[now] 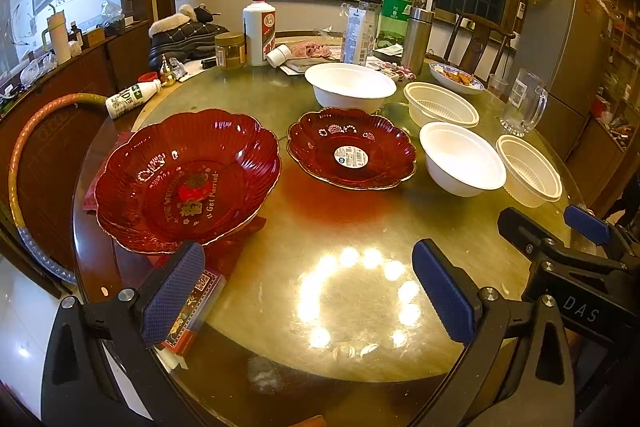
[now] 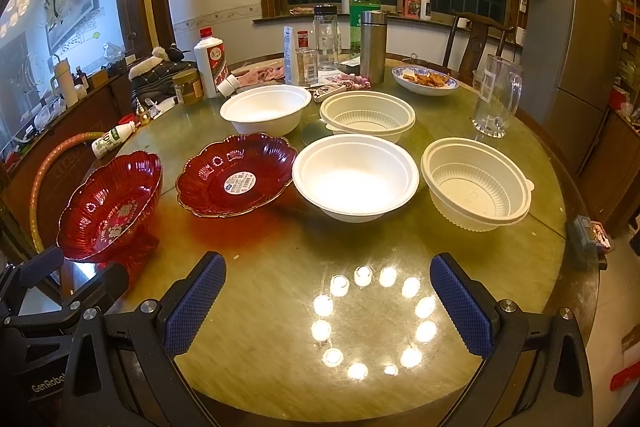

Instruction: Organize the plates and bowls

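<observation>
A large red scalloped dish (image 1: 188,181) (image 2: 112,207) sits at the table's left edge. A smaller red plate (image 1: 352,149) (image 2: 238,173) with a white sticker lies to its right. Two smooth white bowls (image 1: 462,159) (image 1: 352,85) (image 2: 356,179) (image 2: 264,109) and two ribbed white plastic bowls (image 1: 528,171) (image 1: 440,105) (image 2: 476,183) (image 2: 368,117) stand beyond. My left gripper (image 1: 308,295) is open over the near table edge, holding nothing. My right gripper (image 2: 326,303) is open too, near the front edge, in front of the white bowls.
A round glass-topped table (image 2: 280,327) carries bottles (image 1: 259,27), a steel flask (image 1: 416,39), a jar (image 1: 230,51), a glass pitcher (image 2: 496,95) and a blue-rimmed food plate (image 2: 424,81) at the back. A red card box (image 1: 196,307) lies by my left finger. A hoop (image 1: 24,155) leans at left.
</observation>
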### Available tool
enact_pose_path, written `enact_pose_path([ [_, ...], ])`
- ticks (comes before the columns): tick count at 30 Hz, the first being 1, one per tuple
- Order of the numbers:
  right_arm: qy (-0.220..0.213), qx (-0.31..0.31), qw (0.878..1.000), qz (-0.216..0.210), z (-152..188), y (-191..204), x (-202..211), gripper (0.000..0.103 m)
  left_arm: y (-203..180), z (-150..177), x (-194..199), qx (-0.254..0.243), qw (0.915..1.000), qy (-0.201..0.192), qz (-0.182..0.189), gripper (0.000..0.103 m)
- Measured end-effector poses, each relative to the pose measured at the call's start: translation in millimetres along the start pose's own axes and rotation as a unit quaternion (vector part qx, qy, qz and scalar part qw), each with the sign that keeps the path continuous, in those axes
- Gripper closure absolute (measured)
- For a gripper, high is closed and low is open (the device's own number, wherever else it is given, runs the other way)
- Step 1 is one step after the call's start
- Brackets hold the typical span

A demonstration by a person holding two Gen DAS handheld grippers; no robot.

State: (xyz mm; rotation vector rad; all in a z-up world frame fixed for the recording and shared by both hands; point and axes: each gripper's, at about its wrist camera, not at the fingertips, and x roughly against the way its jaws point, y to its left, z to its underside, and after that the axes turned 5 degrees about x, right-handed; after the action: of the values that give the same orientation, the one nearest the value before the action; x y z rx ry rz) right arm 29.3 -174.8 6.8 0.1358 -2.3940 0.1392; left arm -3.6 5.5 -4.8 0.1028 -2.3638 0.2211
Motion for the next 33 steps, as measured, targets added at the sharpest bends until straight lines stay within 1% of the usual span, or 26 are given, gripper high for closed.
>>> enact_pose_path([
  [33,0.0,-0.002,1.0,-0.001,0.1,-3.6,0.9,0.0,-2.1,1.0,-0.7,-0.002,1.0,-0.001,0.0,0.0],
])
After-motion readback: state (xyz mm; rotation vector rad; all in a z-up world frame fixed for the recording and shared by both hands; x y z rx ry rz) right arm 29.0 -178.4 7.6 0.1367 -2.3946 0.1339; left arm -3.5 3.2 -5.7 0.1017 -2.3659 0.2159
